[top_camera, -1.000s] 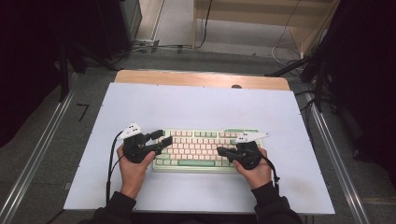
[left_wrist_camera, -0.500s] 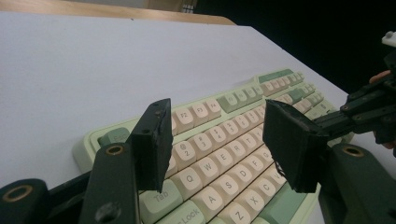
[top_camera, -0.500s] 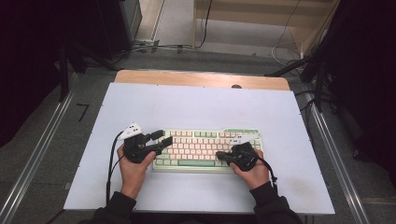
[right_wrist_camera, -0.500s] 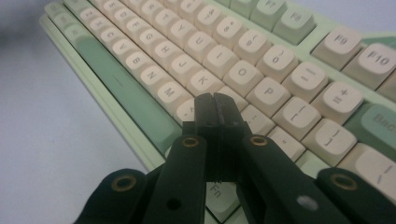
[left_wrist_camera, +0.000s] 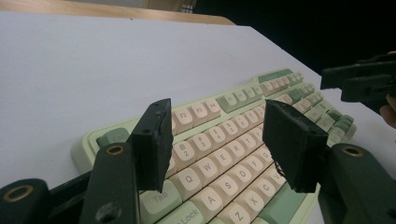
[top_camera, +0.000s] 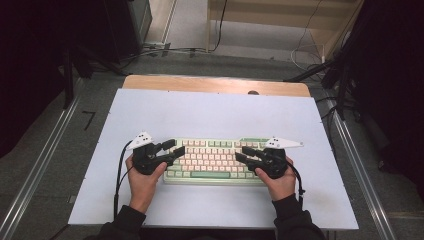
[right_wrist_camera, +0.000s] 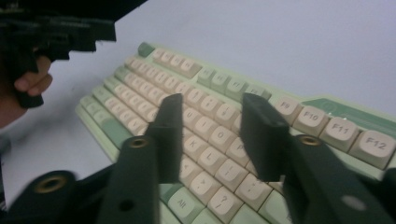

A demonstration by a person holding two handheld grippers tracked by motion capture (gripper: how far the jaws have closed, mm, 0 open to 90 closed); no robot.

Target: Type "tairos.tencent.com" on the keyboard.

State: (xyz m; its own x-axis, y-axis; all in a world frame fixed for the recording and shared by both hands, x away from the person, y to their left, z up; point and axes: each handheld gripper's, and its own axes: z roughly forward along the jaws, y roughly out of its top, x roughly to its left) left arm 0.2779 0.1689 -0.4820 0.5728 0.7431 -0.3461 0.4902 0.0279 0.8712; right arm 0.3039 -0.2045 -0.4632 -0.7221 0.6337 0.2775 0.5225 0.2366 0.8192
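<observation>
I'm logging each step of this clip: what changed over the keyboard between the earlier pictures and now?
The right gripper has just been opening: its jaws, shut a second ago, now stand apart over the right half of the keyboard, with nothing between them. The left gripper stayed open over the left end, holding nothing. The keyboard and the white mat kept their places.

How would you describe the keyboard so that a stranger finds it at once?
On the pale blue mat covering the table, look at the near middle, between the left gripper and right gripper. The keyboard lies flat there: pale green case, cream keys, green space bar.
</observation>
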